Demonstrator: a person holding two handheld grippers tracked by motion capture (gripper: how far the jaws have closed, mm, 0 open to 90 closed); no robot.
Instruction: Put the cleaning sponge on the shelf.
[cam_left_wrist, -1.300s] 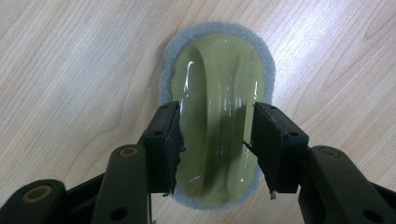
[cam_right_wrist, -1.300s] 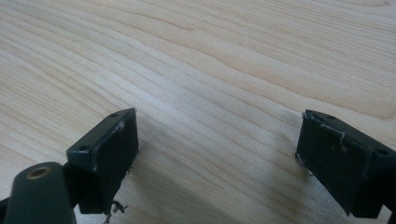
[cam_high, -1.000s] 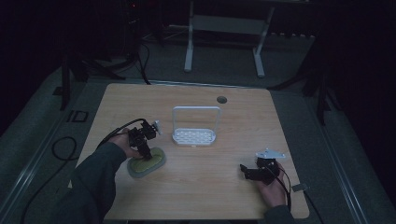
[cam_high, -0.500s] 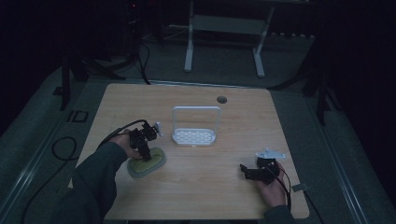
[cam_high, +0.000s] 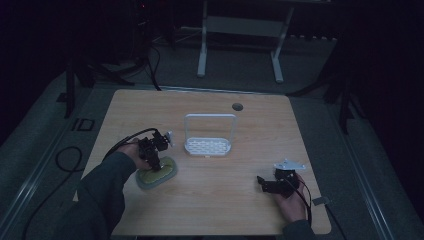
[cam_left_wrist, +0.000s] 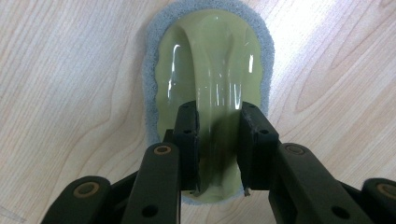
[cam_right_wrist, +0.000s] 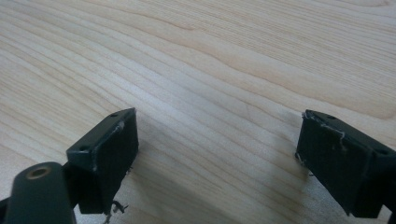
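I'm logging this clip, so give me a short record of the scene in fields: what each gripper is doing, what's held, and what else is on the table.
left gripper: fingers have just closed on the raised handle of the scrubber
scrubber: green glossy top, grey sponge rim, lying flat on the table
right gripper: open, nothing between its fingers, bare wood below
rack: white, with an upright hoop handle, at the table's middle
table: light wood, with a round port near the far edge

High view above table facing forward-down, gripper views close over tabletop
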